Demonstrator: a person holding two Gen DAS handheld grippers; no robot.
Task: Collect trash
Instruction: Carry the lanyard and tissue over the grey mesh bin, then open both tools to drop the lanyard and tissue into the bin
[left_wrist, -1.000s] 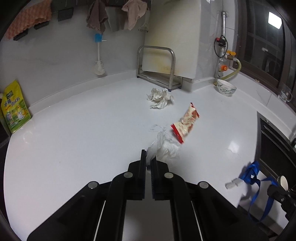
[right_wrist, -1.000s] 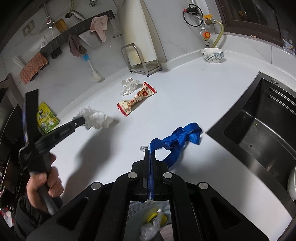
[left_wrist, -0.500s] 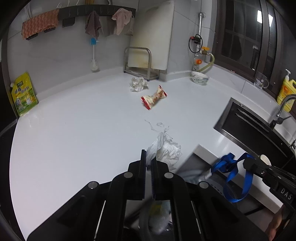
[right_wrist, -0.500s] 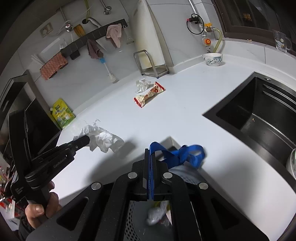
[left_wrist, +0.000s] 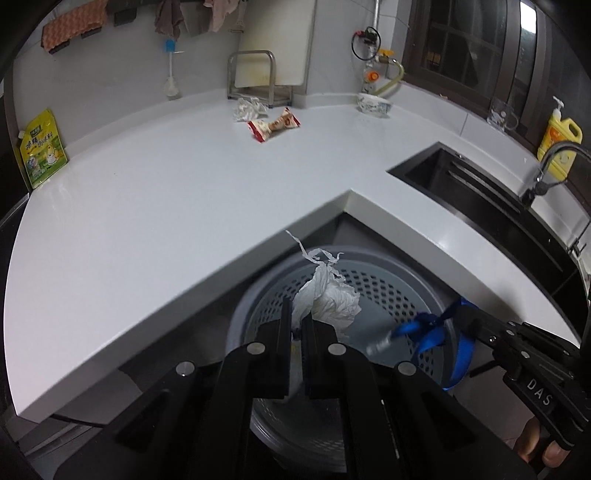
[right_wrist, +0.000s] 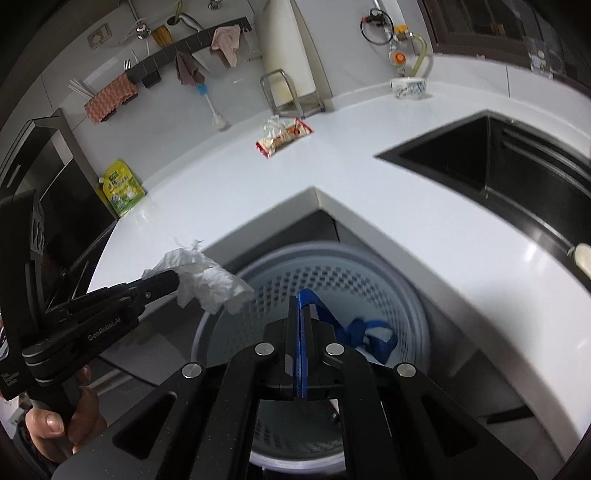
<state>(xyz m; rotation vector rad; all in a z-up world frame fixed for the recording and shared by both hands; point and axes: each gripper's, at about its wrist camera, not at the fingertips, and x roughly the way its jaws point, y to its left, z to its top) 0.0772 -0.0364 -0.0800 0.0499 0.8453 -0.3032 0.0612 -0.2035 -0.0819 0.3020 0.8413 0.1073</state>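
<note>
My left gripper (left_wrist: 295, 314) is shut on a crumpled white tissue (left_wrist: 328, 299) and holds it over the round perforated grey bin (left_wrist: 388, 291) below the counter's inner corner. My right gripper (right_wrist: 301, 306) is shut on a blue strap (right_wrist: 369, 332), which hangs down into the same bin (right_wrist: 369, 273). In the right wrist view the left gripper (right_wrist: 173, 282) shows at the left with the tissue (right_wrist: 207, 280). A red and white snack wrapper (left_wrist: 275, 125) and a second crumpled tissue (left_wrist: 249, 109) lie far back on the white counter (left_wrist: 166, 192).
A dark sink (left_wrist: 480, 199) with a tap is set in the counter at the right. A bowl (left_wrist: 373, 103), a yellow soap bottle (left_wrist: 559, 140), a green pouch (left_wrist: 40, 151) and a metal rack with a cutting board (left_wrist: 258, 81) stand along the wall.
Both grippers drew back from over the counter to above the bin, each still holding its item. The strap now dangles inside the bin.
</note>
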